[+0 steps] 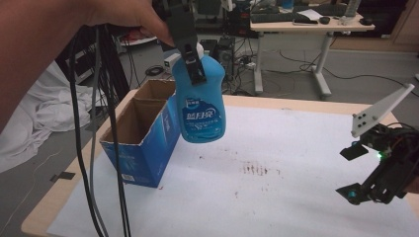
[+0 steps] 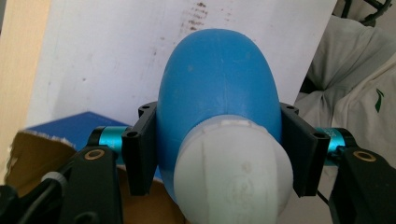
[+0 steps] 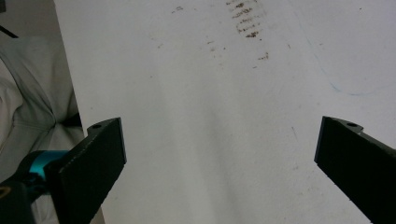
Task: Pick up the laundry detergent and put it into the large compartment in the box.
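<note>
The blue plastic detergent bottle point(image 1: 201, 101) hanging from my left tongs carries a label with white Chinese characters that look like 蓝月亮; the smaller print under them is too fine for me to read. Just left of it, the open blue cardboard box point(image 1: 141, 148) has a small white sticker low on its near wall, blurred beyond reading. In my left gripper view the bottle's white cap point(image 2: 233, 172) bears a faint embossed mark, not legible either.
</note>
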`<state>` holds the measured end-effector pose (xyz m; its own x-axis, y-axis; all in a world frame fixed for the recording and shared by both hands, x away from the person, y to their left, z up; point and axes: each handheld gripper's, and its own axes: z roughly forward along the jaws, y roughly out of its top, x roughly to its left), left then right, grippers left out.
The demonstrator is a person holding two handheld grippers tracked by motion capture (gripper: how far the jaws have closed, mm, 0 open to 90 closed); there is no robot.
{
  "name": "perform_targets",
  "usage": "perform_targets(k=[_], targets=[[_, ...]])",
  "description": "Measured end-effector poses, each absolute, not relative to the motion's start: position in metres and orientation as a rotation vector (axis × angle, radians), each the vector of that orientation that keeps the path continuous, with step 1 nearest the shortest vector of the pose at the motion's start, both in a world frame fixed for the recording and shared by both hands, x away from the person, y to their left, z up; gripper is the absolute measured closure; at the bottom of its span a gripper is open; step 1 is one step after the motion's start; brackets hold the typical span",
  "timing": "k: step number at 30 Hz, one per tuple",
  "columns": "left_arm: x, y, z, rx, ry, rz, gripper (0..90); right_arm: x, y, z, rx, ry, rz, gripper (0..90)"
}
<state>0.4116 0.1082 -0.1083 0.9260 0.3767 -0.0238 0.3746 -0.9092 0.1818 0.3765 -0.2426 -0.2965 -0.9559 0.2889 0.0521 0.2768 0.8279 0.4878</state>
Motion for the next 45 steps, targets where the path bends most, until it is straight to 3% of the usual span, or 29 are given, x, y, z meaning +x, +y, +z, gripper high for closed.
perform_targets(k=[22, 36, 45], targets=[[0.404, 0.202, -0.073, 2.811, 0.814, 0.106, 37.8, 0.378, -0.237, -0.295, 0.442, 2.99, 0.777, 1.1], [0.404, 0.242, -0.082, 2.801, 0.884, 0.197, 37.8, 0.381, -0.235, -0.296, 0.45, 2.994, 0.771, 1.1], [0.409, 0.251, -0.104, 2.825, 0.873, 0.178, 37.8, 0.381, -0.235, -0.297, 0.457, 2.996, 0.764, 1.1]])
